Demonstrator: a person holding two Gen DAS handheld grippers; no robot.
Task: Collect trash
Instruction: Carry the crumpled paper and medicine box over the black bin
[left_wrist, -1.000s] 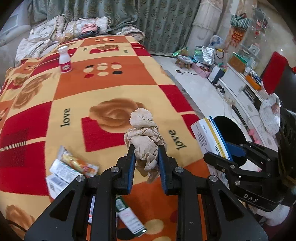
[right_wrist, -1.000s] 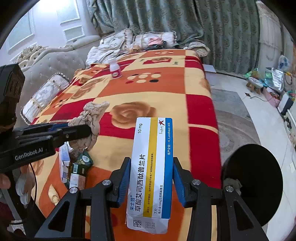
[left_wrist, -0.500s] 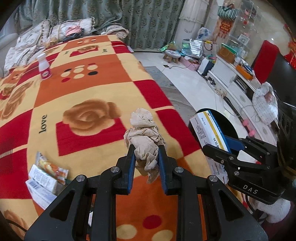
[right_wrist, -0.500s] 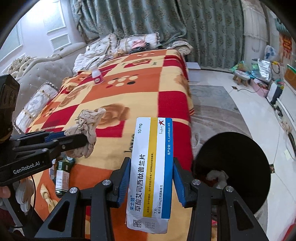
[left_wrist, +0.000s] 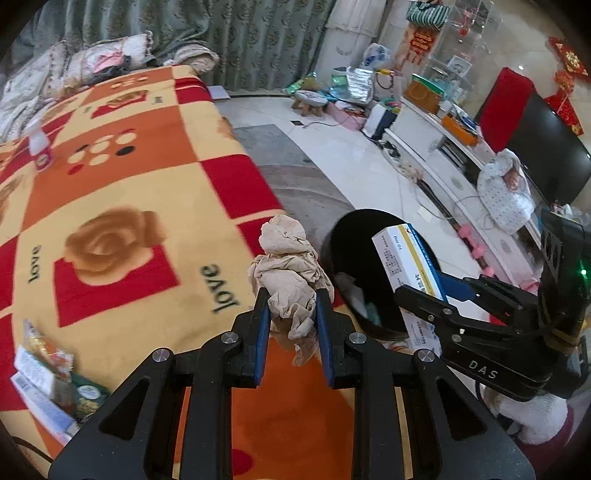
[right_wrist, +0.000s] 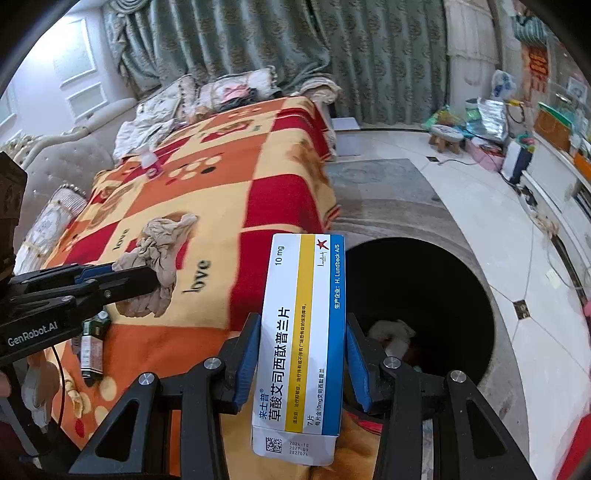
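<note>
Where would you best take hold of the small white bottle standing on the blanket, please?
Grip the bottle around its body, above the pink label, coming in level from the near side. It stands upright and alone on the blanket, so its round sides are free, while the narrower cap offers less hold.

crumpled beige tissue (left_wrist: 290, 280): held above blanket edge | medicine box (right_wrist: 301, 343): upright, beside black bin (right_wrist: 436, 295)

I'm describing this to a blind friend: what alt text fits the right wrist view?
The right gripper grips a white, yellow and blue medicine box upright beside a black trash bin on the floor. To its left, the left gripper holds a crumpled beige tissue over a red and orange blanket.
</note>
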